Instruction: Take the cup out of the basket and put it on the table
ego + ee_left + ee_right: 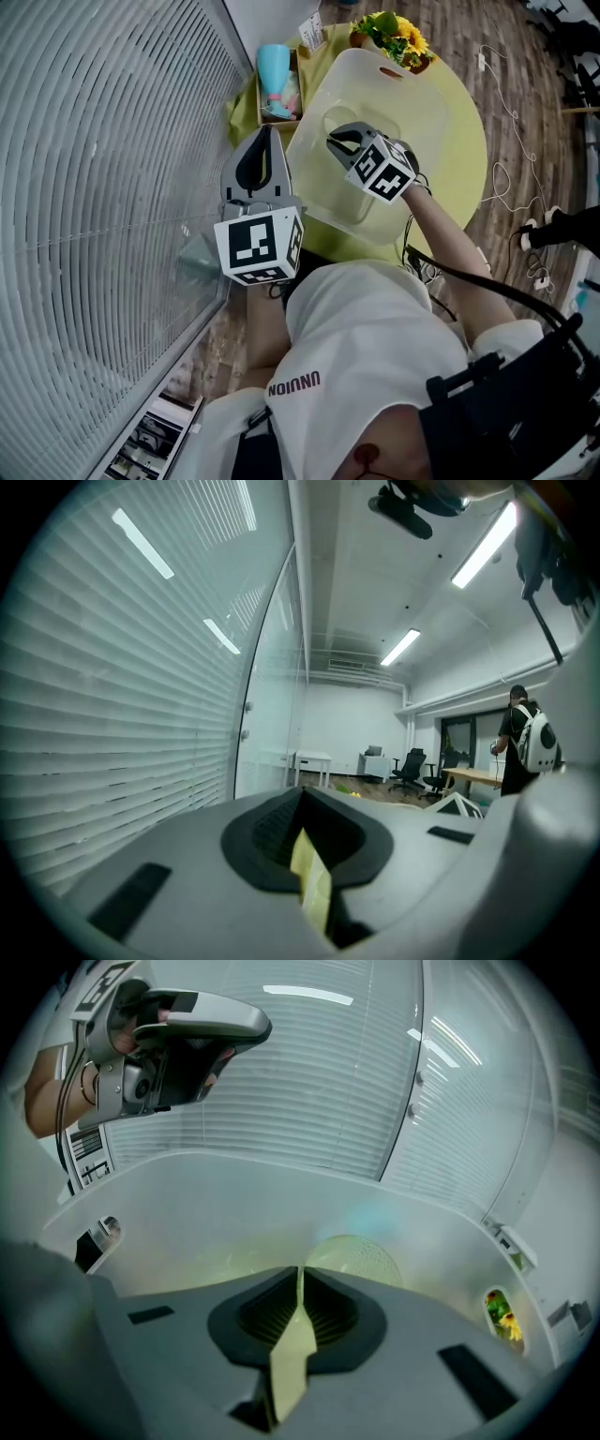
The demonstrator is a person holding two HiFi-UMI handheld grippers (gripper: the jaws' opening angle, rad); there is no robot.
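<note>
A translucent white basket (417, 112) stands on a round yellow-green table (467, 155). Inside it is a clear, dimpled cup (337, 120), pale and hard to make out. My right gripper (337, 142) reaches down into the basket, jaws shut to a thin slit. In the right gripper view the cup (361, 1252) sits just past the tips of the right gripper (300, 1277); I cannot tell whether they touch. My left gripper (265, 136) is held off the table's left edge, shut and holding nothing. The left gripper view shows the left gripper (302, 808) aimed at the room.
A blue vase (274, 67) stands in a wooden box (281, 114) at the table's far left. Sunflowers (396, 33) sit behind the basket. White blinds (103, 187) fill the left side. Cables (511, 173) lie on the wood floor to the right.
</note>
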